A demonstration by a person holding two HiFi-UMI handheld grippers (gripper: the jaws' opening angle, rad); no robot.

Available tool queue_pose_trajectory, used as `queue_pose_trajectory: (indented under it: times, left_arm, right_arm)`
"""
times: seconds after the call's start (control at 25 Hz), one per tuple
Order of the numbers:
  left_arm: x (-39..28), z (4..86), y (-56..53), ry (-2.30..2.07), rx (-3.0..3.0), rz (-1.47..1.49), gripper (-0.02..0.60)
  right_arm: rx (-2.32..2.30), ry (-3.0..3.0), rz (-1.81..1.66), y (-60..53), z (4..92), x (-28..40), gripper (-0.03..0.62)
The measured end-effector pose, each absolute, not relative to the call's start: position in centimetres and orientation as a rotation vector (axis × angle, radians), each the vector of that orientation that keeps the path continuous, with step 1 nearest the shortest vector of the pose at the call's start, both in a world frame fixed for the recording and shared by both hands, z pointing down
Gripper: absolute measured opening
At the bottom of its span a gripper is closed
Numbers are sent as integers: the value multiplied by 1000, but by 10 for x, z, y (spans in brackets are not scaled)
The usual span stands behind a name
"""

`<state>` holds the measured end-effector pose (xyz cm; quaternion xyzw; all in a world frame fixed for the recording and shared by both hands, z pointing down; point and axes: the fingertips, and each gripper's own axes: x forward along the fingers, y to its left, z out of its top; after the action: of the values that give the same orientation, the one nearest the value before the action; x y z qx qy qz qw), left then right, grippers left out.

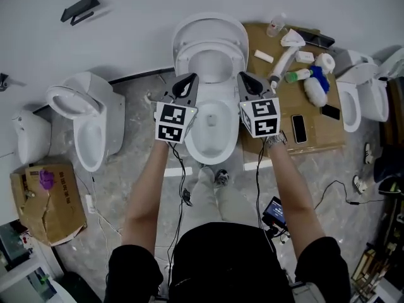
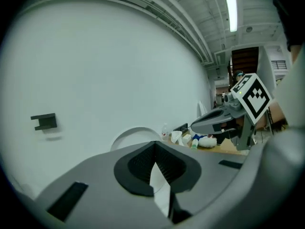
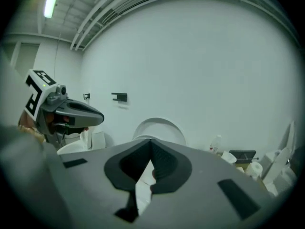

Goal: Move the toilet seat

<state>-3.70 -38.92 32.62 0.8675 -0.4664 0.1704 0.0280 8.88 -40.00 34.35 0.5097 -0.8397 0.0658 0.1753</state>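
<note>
The left tongs (image 1: 185, 81) and the right tongs (image 1: 247, 79) are both squeezed tight with nothing in them. They are side by side over the toilet bowl (image 1: 214, 151). The toilet seat (image 1: 208, 29) stands up behind them, by the wall.

brown board (image 1: 319, 139) | on it: black phone (image 1: 299, 129), paper roll (image 1: 326, 62), clear bottle (image 1: 277, 24), blue-and-white item (image 1: 315, 86) | just right of it: 1 white toilet (image 1: 361, 100) | well left of it: 1 more toilet (image 1: 88, 122), torn cardboard box (image 1: 47, 202) | on wall, far left of it: black bracket (image 1: 79, 9)
</note>
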Motion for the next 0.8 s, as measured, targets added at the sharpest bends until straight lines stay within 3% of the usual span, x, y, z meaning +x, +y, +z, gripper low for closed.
queue_pose_trajectory:
  times: [0.8]
  left_arm:
    - [-17, 213, -205, -1510, 2653, 182, 8]
  right_arm:
    - [1478, -2629, 117, -221, 216, 123, 12]
